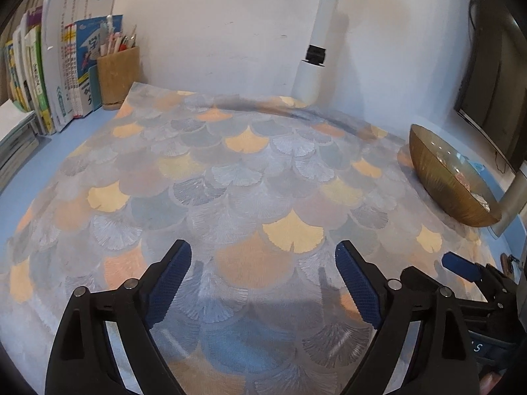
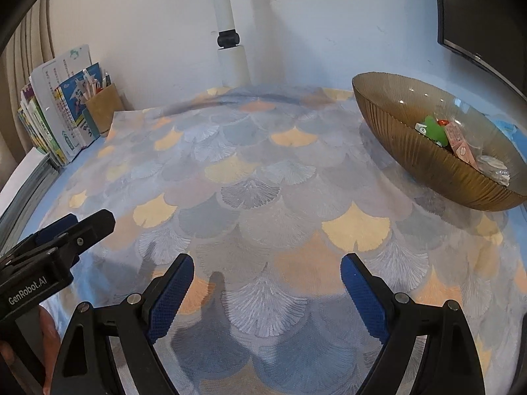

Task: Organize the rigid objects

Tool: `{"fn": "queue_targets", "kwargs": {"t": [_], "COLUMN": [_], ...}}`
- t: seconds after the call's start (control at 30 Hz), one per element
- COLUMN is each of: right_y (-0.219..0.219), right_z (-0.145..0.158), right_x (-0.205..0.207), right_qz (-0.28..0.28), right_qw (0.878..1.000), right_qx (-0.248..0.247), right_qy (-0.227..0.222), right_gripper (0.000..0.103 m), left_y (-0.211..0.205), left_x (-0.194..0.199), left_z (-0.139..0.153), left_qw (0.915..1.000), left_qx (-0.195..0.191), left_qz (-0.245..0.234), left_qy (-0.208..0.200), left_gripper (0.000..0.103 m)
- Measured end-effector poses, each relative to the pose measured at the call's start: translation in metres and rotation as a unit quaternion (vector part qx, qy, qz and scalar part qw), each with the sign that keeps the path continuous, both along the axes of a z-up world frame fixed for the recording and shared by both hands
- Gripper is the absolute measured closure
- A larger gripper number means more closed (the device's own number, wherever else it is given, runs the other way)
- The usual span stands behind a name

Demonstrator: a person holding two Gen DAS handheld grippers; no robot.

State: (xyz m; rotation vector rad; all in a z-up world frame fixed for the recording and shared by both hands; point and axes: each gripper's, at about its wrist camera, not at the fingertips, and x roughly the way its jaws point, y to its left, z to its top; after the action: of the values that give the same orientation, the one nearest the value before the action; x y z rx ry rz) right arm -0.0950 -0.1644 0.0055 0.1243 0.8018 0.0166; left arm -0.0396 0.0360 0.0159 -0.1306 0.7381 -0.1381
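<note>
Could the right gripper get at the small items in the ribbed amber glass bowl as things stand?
Probably yes. The right gripper is open and empty, the ribbed amber glass bowl sits uncovered ahead on its right, and only bare fan-patterned tablecloth lies between. The small items sit low behind the near wall, so coming in from above looks likeliest.

A cloth with a fan pattern in grey, blue and yellow [image 2: 250, 177] covers the blue counter [image 1: 36, 164]. A row of standing books [image 1: 62, 65] leans beside a brown pen cup [image 1: 117, 75]. A white pole [image 2: 230, 52] stands by the wall

Both wrist views look steeply down, close over the patterned mat [image 1: 230, 171] (shared, with the bowl [image 2: 428, 151]).
</note>
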Motion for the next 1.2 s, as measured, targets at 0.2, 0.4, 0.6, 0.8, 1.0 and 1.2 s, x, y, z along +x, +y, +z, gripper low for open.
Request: {"fn": "queue_targets", "kwargs": {"t": [0.2,0.4,0.6,0.8,1.0,1.2], "right_y": [0.000,0.000,-0.001,-0.003,-0.003,-0.003], "right_z": [-0.001,-0.002,-0.003,-0.004,-0.005,-0.006], "right_x": [0.001,0.003,0.004,0.006,0.007,0.007], "right_qz": [0.001,0.002,0.004,0.007,0.009,0.007], "right_qw": [1.000,1.000,1.000,1.000,1.000,1.000], "right_qx": [0.000,-0.002,-0.002,-0.002,-0.004,-0.003], "right_qy": [0.003,0.006,0.009,0.013,0.016,0.020], "right_gripper": [0.013,0.013,0.013,0.013,0.013,0.013], "left_y": [0.009,0.013,0.011,0.015,0.021,0.024], "left_x": [0.002,0.001,0.001,0.002,0.004,0.007], "left_z": [-0.001,-0.001,-0.001,-0.002,-0.003,-0.006], "left_qw": [0.9997,0.9993,0.9994,0.9991,0.9986,0.9984], "left_qx": [-0.016,-0.017,-0.010,-0.011,-0.018,-0.023], "left_qz": [0.016,0.034,0.034,0.041,0.048,0.048], "left_qy": [0.004,0.000,0.001,0.003,0.009,0.019], "left_gripper": [0.011,0.010,0.008,0.007,0.007,0.007]}}
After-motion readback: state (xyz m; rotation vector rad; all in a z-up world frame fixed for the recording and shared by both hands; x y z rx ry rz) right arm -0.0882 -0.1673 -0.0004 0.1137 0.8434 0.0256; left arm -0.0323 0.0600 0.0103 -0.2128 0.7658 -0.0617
